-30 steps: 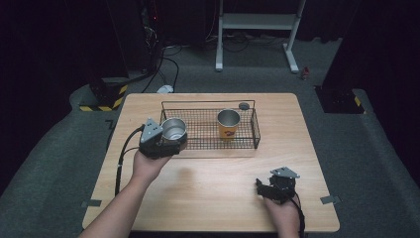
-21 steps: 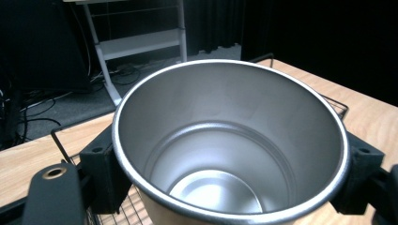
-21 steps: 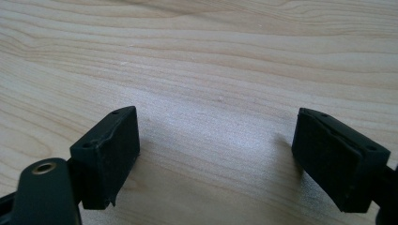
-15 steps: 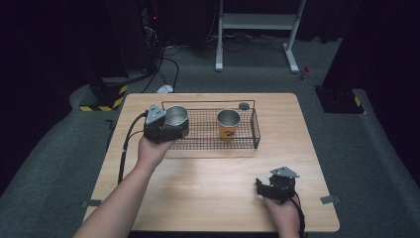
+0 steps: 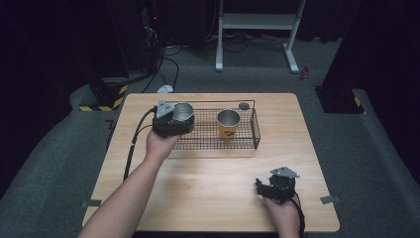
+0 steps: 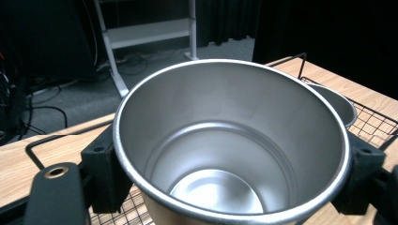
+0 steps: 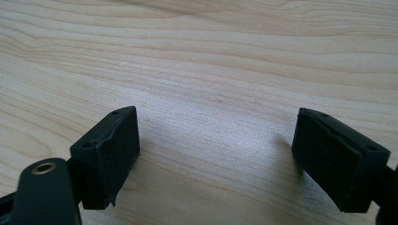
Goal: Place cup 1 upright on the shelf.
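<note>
My left gripper [image 5: 181, 120] is shut on a plain steel cup [image 5: 183, 113], upright and empty, at the left end of the black wire basket [image 5: 255, 133]. In the left gripper view the pads [image 6: 102, 173] press both sides of the cup [image 6: 225, 154], with basket mesh under it. A second steel cup [image 5: 228, 124] with an orange label stands upright in the middle of the basket, and its rim [image 6: 339, 101] shows just behind the held one. My right gripper [image 5: 261, 185] rests open near the table's front right, and nothing but bare wood lies between its fingers [image 7: 109, 154].
The basket sits at the back centre of the wooden table [image 5: 213, 198]. A small dark round object [image 5: 243, 105] lies on the table just behind the basket. The left gripper's cable [image 5: 132, 144] trails over the table's left side. A white stand [image 5: 257, 22] is on the floor beyond.
My left hand has carried the steel cup away from me and slightly right, from beside the basket's front left corner to over its left end. The right gripper has stayed put.
</note>
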